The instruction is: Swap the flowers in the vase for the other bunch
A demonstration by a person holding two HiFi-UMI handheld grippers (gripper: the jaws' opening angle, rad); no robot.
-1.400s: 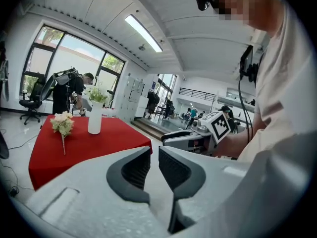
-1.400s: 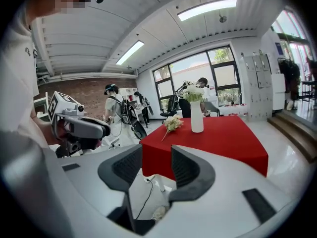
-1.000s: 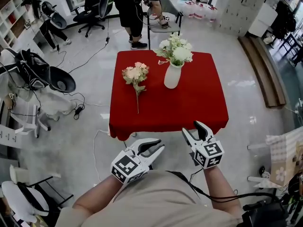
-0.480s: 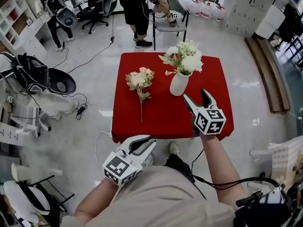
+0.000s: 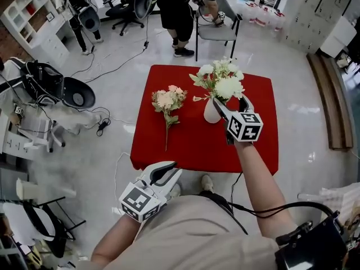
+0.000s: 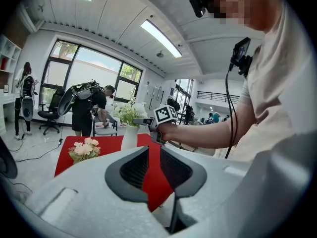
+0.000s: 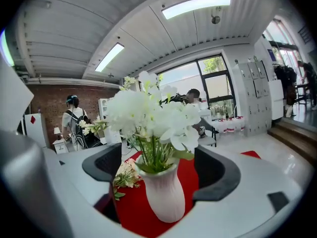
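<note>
A white vase (image 5: 210, 113) with white flowers (image 5: 224, 83) stands on the red table (image 5: 191, 146). A pink bunch (image 5: 167, 99) lies flat to its left. My right gripper (image 5: 229, 102) is over the table at the vase. Its jaws are opening, and the vase (image 7: 163, 197) shows in the gap without touching either pad. The white flowers (image 7: 148, 115) rise above the right gripper (image 7: 161, 167). My left gripper (image 5: 169, 170) hangs off the table's near edge, close to the person's body. The left gripper (image 6: 154, 167) holds nothing, its pads nearly together. Beyond it I see the pink bunch (image 6: 84, 150).
A person (image 5: 177, 10) stands beyond the table beside a grey chair (image 5: 216, 30). Black seats and cables (image 5: 70, 94) lie on the floor to the left, and a white shelf (image 5: 34, 21) stands further off. A low bench (image 5: 326, 103) runs along the right.
My right gripper has gone forward from the near table edge to the vase, and its jaws have spread wider. The left gripper has drifted left, staying low near the body.
</note>
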